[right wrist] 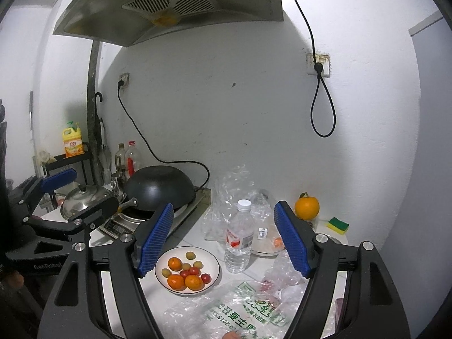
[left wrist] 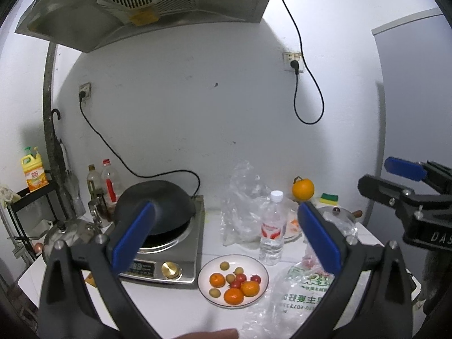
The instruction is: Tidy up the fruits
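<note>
A white plate [left wrist: 204, 278] [right wrist: 215, 265] near the counter's front holds three mandarins [left wrist: 233, 295] [right wrist: 193, 282], small red tomatoes [left wrist: 240, 278] and small yellow-green fruits [left wrist: 224, 265]. A large orange [left wrist: 302, 188] [right wrist: 307, 207] rests at the back by the wall. A printed plastic bag [left wrist: 299, 291] [right wrist: 248, 310] lies right of the plate, with reddish fruit inside. My left gripper [left wrist: 226, 240] [right wrist: 79, 195] is open and empty, above and in front of the plate. My right gripper [right wrist: 224, 240] [left wrist: 392, 178] is also open and empty, hovering over the plate and bottle.
A water bottle [left wrist: 272, 226] [right wrist: 240, 240] stands behind the plate. Crumpled clear bags [left wrist: 243, 197] lie around it. A black wok [left wrist: 155, 203] [right wrist: 161, 186] sits on an induction cooker [left wrist: 169, 265] at left. A sponge [right wrist: 337, 224] lies back right. A steel pot lid [right wrist: 84, 197] is far left.
</note>
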### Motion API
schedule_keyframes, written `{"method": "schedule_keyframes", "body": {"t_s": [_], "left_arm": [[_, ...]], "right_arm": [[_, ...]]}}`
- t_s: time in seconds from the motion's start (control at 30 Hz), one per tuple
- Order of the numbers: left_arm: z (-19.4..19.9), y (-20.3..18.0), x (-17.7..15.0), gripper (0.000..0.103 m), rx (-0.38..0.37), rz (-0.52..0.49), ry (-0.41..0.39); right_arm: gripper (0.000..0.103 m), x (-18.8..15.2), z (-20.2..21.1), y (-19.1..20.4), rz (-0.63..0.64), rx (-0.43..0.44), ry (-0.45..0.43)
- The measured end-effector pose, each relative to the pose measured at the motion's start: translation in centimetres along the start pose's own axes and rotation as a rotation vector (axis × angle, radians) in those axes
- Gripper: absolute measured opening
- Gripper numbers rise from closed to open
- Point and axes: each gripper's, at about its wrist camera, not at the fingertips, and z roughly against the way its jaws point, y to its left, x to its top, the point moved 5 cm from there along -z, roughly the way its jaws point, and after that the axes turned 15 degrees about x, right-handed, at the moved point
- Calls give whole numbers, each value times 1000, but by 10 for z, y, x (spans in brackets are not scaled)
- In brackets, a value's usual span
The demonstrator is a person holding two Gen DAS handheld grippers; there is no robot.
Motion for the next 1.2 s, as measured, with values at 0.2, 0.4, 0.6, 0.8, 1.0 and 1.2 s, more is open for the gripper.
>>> {"method": "schedule_keyframes", "body": {"t_s": [0.2, 0.4, 0.6, 0.8, 1.0, 1.2], "left_arm": [[-7, 1, -3, 102, 22, 13, 19], [-6, 3, -4, 102, 35, 20, 17], [-5, 2, -4, 102, 33, 25, 16], [-5, 1, -4, 102, 34, 26, 16], [-4, 0, -3, 102, 34, 28, 17], [-5, 1, -2, 102, 32, 33, 15]], "right_arm": [[77, -2, -3, -1, -7, 2, 11], [77, -3, -3, -1, -6, 4, 7], [77, -3, -4, -1, -4, 4, 9], [77, -3, -4, -1, -4, 5, 9], [77, -3, -6, -1, -4, 7, 10], [77, -4, -8, -1, -8, 10, 14]]}}
